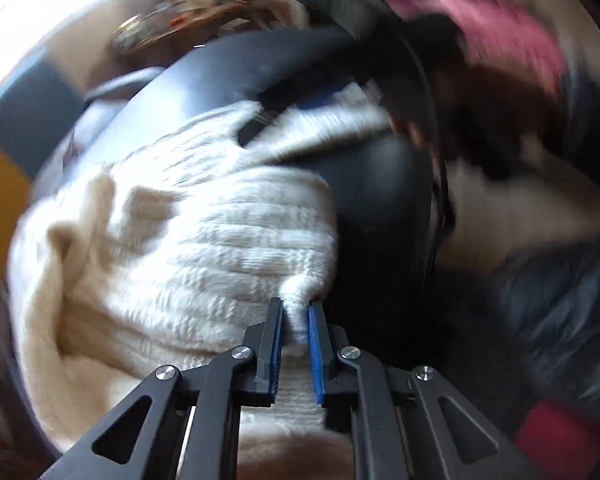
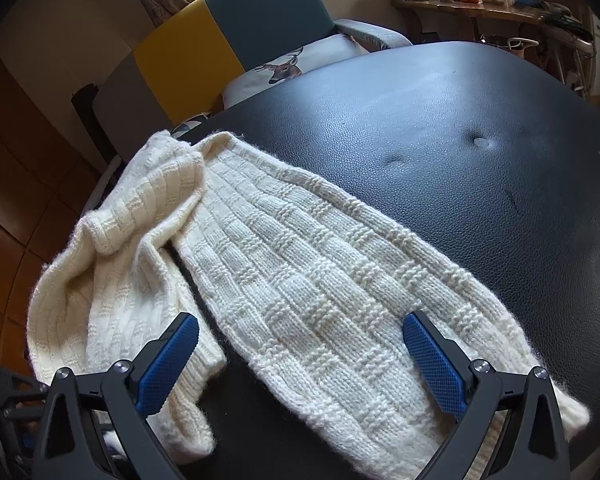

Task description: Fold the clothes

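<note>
L gripper (image 1: pixel 296 312): my jaws nearly closed, pinching a fold of the cream knit sweater (image 1: pixel 188 248) betw the blue pads; view blurred.
R gripper (image 2: pixel 300 344): my jaws wide apart, nothing held, hanging over the sweater (image 2: pixel 300 264).
Sweater: lies flat on black leather table (image 2: pixel 460 120), one part bunched at its L edge.
Beyond table: chair w/ yellow & teal back (image 2: pixel 228 36), deer-print cushion (image 2: pixel 284 66).
Far R: wooden shelf (image 2: pixel 480 10) w/ jars.

Chunky knit sweater (image 2: pixel 300 264) (glossy leather seat (image 2: pixel 440 120))
</note>
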